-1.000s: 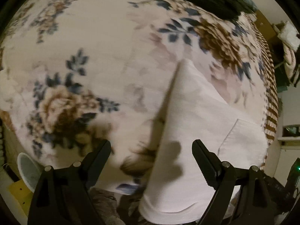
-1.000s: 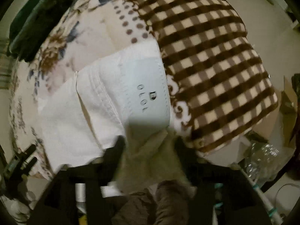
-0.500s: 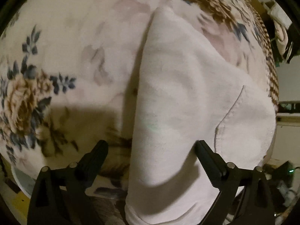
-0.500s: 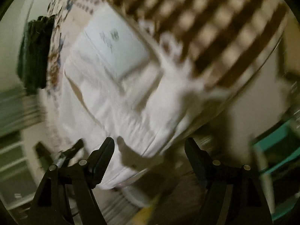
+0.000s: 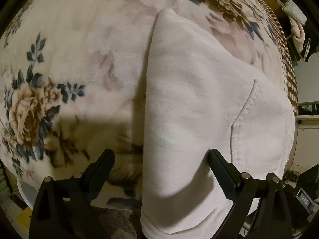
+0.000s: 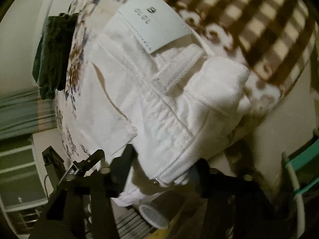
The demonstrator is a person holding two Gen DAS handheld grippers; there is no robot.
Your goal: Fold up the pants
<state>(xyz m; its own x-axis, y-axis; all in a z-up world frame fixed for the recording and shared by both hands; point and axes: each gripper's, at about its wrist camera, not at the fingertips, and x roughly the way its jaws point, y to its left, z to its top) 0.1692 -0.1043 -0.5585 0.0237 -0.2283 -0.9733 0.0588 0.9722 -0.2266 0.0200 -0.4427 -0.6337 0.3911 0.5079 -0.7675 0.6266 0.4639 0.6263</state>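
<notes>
- Left wrist view: the left tool hangs with its jaws spread wide, pointing steeply down over the white pants, which lie folded on the floral blanket of a bed. One finger stands over the cloth, the other over the blanket, so the pants' long folded edge runs between them — nothing is pinched. My guess is that it straddles this edge to be ready to take it for the next fold.
- Same view: a back pocket faces up near the right side, so the seat end lies toward the bed's edge.
- Right wrist view: the right tool is closing, its jaws set either side of the waistband where the pants hang over the bed's edge; the picture is blurred, and the pads do not yet seem to press.
- Same view: the brand patch lies beside the checked blanket, and a dark garment sits well apart at the far side.
</notes>
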